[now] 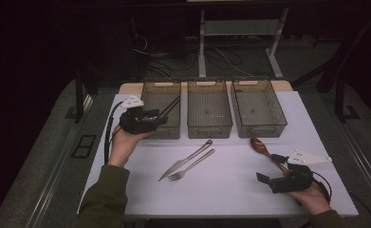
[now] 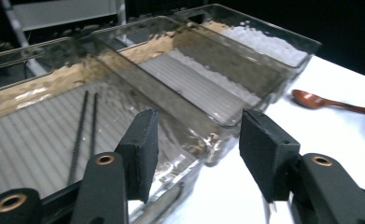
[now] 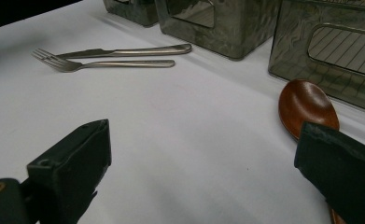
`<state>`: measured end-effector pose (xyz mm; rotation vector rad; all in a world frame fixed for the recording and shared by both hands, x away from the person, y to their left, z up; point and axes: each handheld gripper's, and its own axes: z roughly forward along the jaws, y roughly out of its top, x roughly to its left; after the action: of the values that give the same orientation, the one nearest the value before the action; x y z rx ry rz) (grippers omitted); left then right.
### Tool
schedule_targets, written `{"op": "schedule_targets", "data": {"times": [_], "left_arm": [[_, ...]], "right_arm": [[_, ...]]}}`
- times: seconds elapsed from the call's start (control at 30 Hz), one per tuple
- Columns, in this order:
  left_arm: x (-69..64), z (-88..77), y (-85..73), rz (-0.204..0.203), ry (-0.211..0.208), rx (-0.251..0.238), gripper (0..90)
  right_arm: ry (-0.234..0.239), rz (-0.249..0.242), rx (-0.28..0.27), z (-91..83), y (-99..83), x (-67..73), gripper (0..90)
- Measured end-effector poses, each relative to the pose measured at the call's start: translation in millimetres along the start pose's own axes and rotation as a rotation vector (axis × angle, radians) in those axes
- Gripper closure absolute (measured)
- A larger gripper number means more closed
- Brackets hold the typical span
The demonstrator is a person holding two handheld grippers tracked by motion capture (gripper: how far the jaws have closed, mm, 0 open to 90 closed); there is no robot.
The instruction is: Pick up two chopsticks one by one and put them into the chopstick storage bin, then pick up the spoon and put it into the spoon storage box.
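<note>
Chopsticks [image 2: 82,135] lie in the left bin [image 2: 26,79], beyond the left gripper's [image 2: 196,144] parted fingers [image 2: 143,149].

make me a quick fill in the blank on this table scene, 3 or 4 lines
1. The number of clear bins in a row on the table is ____.
2. The chopsticks lie in the ____ bin as the high view shows the row.
3. The knife lies beside the ____.
4. The brown utensil nearest the right gripper is a ____.

Missing words: three; left; fork; spoon
</note>
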<state>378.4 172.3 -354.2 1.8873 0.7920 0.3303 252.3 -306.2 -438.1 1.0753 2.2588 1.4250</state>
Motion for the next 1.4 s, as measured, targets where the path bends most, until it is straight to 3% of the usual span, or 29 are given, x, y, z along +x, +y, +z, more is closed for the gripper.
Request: {"op": "schedule_targets", "data": {"times": [0.4, 0.7, 1.03, 1.17, 1.3, 1.4], "left_arm": [[-25.7, -2.6, -23.7, 0.048, -0.039, 0.039, 36.3], [-43.7, -10.6, -47.9, 0.072, -0.070, 0.036, 28.2], [-56.9, -14.3, -74.8, 0.081, -0.083, 0.018, 21.8], [-60.1, -15.6, -88.5, 0.057, -0.113, 0.003, 19.4], [-66.2, -17.3, -101.1, 0.084, -0.125, 0.032, 16.2], [-67.1, -20.2, -106.3, 0.079, -0.122, 0.028, 14.1]], "right_arm": [[0.003, -0.001, -0.006, -0.7, 0.2, 0.2, 3.2], [0.006, -0.001, -0.001, -0.9, 0.3, 1.2, 3.2], [0.006, 0.000, 0.000, -0.9, 0.4, 1.2, 3.2], [0.005, 0.007, 0.002, -0.8, 0.4, 1.1, 3.2], [0.004, 0.010, 0.003, -1.4, 0.7, 0.9, 3.2], [0.002, 0.016, 0.007, -1.7, 0.8, 0.8, 3.3]]}}
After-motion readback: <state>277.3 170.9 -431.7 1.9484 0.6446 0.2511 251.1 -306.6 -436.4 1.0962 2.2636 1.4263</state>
